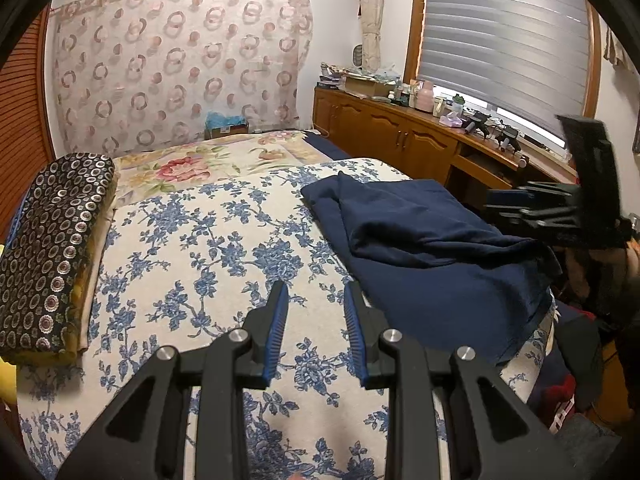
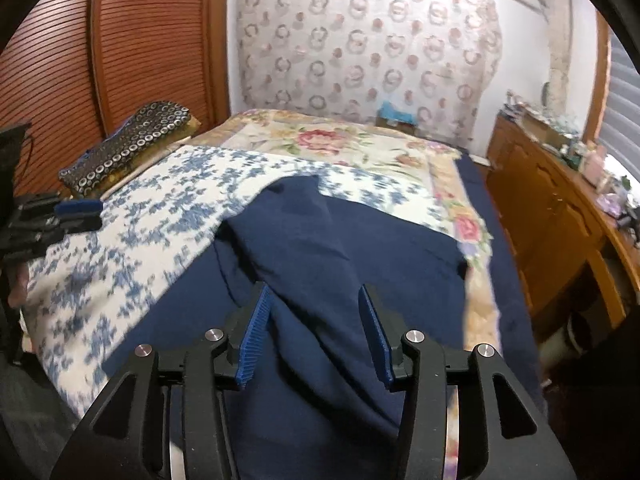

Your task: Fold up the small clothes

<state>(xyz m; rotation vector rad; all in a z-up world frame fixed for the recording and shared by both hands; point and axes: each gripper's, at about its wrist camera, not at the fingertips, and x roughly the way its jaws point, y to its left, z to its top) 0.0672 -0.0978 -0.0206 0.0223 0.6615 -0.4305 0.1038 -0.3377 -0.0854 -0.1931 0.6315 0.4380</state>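
A dark navy garment (image 1: 432, 248) lies crumpled on the blue-flowered bedspread (image 1: 208, 248), at the right side of the bed. My left gripper (image 1: 316, 292) is open and empty, above the bedspread just left of the garment's near edge. My right gripper (image 2: 316, 300) is open and empty, right above the navy garment (image 2: 320, 248), with a raised fold between its fingers. The right gripper also shows in the left wrist view (image 1: 560, 208), beyond the garment's right edge. The left gripper shows at the left edge of the right wrist view (image 2: 60, 216).
A folded dark cloth with ring pattern (image 1: 52, 248) lies on the bed's left side. A pink-flowered cover (image 1: 208, 160) spreads farther back. A wooden cabinet (image 1: 400, 132) with clutter stands right of the bed under a window. A louvred wooden door (image 2: 120, 40) is on the left.
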